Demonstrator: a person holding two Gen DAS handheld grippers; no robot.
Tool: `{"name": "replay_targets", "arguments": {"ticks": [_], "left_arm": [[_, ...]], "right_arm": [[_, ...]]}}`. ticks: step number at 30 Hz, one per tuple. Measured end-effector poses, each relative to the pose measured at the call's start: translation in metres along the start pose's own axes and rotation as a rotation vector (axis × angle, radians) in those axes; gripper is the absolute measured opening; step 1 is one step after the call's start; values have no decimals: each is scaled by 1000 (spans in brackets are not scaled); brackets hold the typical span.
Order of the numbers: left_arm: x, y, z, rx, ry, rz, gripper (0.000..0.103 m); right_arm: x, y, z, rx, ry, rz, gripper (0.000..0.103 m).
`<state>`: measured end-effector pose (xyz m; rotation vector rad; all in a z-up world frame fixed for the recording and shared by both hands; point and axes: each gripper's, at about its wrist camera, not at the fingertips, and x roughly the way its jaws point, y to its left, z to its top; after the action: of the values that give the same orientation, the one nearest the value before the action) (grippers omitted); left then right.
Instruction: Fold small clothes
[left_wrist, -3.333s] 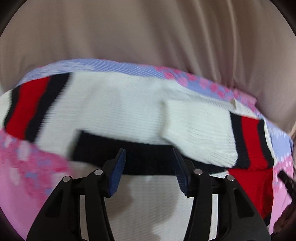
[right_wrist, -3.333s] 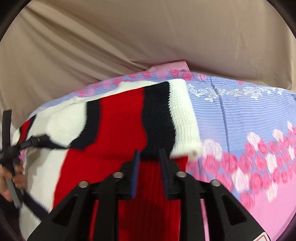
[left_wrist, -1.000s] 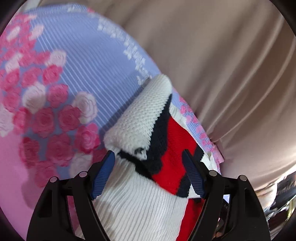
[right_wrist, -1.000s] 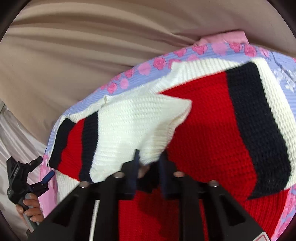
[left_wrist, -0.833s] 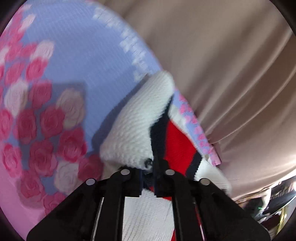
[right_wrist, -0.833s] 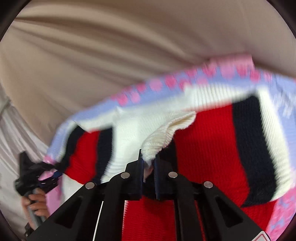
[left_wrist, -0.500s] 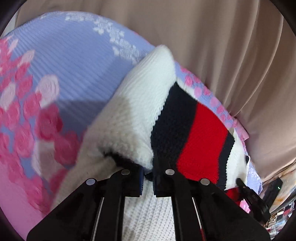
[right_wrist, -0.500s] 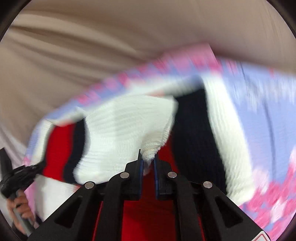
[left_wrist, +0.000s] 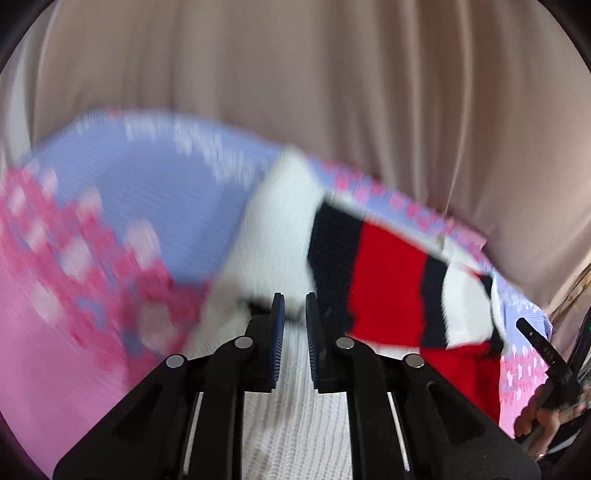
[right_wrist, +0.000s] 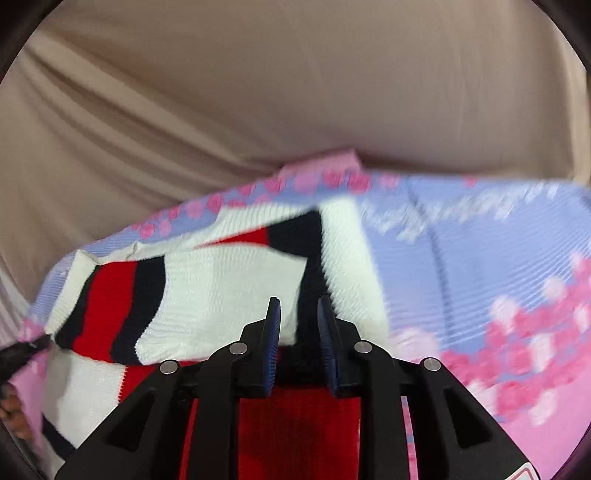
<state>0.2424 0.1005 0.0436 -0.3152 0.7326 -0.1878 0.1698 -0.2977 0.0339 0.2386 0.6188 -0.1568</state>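
Sweater (left_wrist: 388, 291) lies on the floral sheet (left_wrist: 147, 192); your left gripper (left_wrist: 294, 314) pinches its white edge, fingers narrow. From the right wrist, your right gripper (right_wrist: 298, 321) fingers stand slightly parted over the sweater (right_wrist: 229, 288), holding nothing.

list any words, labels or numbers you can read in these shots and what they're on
No text can be read with certainty.
Small white marks, maybe "D S 1", on the black bar at the right edge of the left wrist view: too small and blurred to be sure.
Red-edged sticker at the bottom right of the right wrist view: cut off, nothing legible.
Sweater, floral sheet and curtain: no writing.
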Motion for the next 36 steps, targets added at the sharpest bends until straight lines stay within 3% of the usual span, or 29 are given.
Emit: {"name": "replay_targets", "arguments": {"ticks": [3,4,7,10,11,13,15,18,21,22,24,25,26,29,30,31,32,36], "left_arm": [[10,-20,31,3,-46,-14,15],[26,-30,41,22,-25,-25,19],[84,-47,50,24,62,19,18],[130,-34,44,4,148,49,20],[132,-25,45,-15,127,18,19],[123,-8,50,-16,86,44,12],[121,9,55,-14,63,40,12],[126,30,56,-54,70,-30,5],[117,20,52,-48,52,0,5],[106,17,49,-51,53,-22,8],[81,15,36,-44,67,-48,25],[70,14,29,-41,68,-34,40],[60,16,19,-38,69,-24,44],[55,21,-2,-43,112,-2,42],[56,21,-3,-45,109,3,40],[59,18,-3,-33,108,31,34],[59,16,-1,-27,102,59,28],[63,20,5,-27,121,111,12]], "right_arm": [[19,50,14,-62,47,146,21],[32,73,18,-92,76,193,21],[78,137,15,-177,174,307,21],[117,167,8,-251,229,312,16],[127,163,7,-267,232,278,12],[134,124,11,-248,201,227,8],[137,57,20,-127,170,166,0],[132,-18,29,87,162,162,0],[102,-20,32,64,153,134,1],[87,-15,30,36,138,130,8],[67,-13,18,3,134,104,22],[61,-18,13,13,140,111,36],[60,-23,8,24,147,118,49],[73,-30,-13,51,206,97,54],[78,-25,-18,54,223,100,54],[83,-16,-21,51,230,109,39],[84,-9,-19,38,228,108,10],[39,-3,1,28,68,113,8]]}}
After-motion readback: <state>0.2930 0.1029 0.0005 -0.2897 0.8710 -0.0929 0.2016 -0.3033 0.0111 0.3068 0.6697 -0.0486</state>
